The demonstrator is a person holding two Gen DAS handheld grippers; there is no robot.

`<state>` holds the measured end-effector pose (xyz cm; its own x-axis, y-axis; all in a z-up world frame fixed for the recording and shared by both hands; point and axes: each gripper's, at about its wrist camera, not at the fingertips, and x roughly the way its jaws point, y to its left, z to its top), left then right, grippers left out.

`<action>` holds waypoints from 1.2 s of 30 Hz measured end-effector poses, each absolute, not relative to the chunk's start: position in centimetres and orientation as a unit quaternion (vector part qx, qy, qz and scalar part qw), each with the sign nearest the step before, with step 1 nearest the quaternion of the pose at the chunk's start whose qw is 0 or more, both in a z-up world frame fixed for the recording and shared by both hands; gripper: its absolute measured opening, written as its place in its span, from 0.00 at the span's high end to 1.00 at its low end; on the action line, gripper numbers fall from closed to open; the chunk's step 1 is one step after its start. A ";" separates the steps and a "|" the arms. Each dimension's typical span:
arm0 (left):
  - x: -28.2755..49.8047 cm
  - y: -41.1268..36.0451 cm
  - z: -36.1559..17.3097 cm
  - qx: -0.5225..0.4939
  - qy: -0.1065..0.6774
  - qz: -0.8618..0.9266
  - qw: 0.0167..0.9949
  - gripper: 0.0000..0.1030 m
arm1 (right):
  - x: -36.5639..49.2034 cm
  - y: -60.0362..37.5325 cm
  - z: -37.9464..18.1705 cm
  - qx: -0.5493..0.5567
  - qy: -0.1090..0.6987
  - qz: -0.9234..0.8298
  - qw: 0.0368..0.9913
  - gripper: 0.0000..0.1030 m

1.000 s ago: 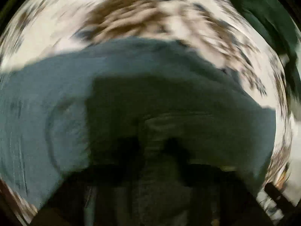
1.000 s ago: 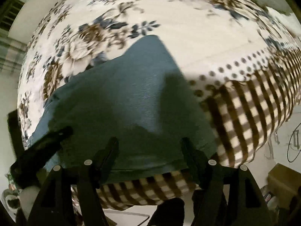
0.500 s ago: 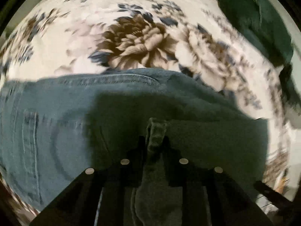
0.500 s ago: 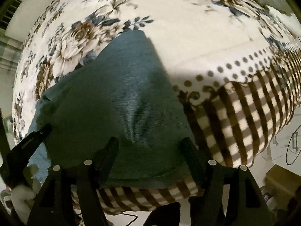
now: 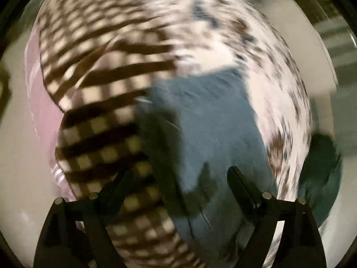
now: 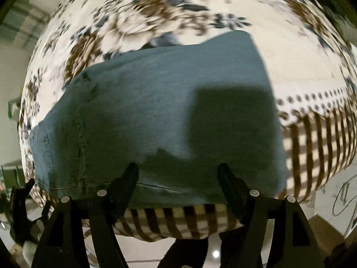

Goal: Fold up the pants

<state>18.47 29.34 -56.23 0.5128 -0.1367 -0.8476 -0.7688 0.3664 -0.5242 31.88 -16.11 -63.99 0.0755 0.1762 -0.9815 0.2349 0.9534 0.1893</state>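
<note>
Folded teal-blue jeans [image 6: 156, 111] lie flat on a floral blanket, with their near edge at the checked border. In the right wrist view my right gripper [image 6: 178, 167] hovers over that near edge. It is open, its jaws widening a little, and nothing is pinched. The left wrist view is blurred by motion. There the jeans [image 5: 212, 122] lie below my left gripper [image 5: 179, 172]. Its jaws are opening wide, with no cloth between the fingers [image 5: 241, 185].
The blanket [image 6: 301, 51] has a floral middle and a brown-and-cream checked border [image 5: 100, 134] hanging over the bed's edge. A pink sheet [image 5: 44, 111] shows beneath it. A dark green garment [image 5: 321, 178] lies at the right. Pale floor [image 6: 200, 252] lies below the bed edge.
The left gripper let go of the pinched jeans fold, opened wide, rolled and swung across toward the checked border. The right gripper shifted sideways along the jeans' near edge and stayed open.
</note>
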 end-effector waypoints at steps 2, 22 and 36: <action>19.2 30.3 -57.2 -0.525 0.424 0.228 0.702 0.18 | 32.4 -15.0 -64.5 0.141 0.680 -0.015 0.719 0.27; 22.5 27.2 -49.0 -0.380 0.337 0.190 0.840 0.80 | 33.9 -11.3 -66.9 0.130 0.680 0.015 0.722 0.27; 25.4 -1.0 -35.7 -0.215 0.329 0.008 0.919 0.81 | 31.2 -29.4 -61.8 0.221 0.644 0.012 0.732 0.27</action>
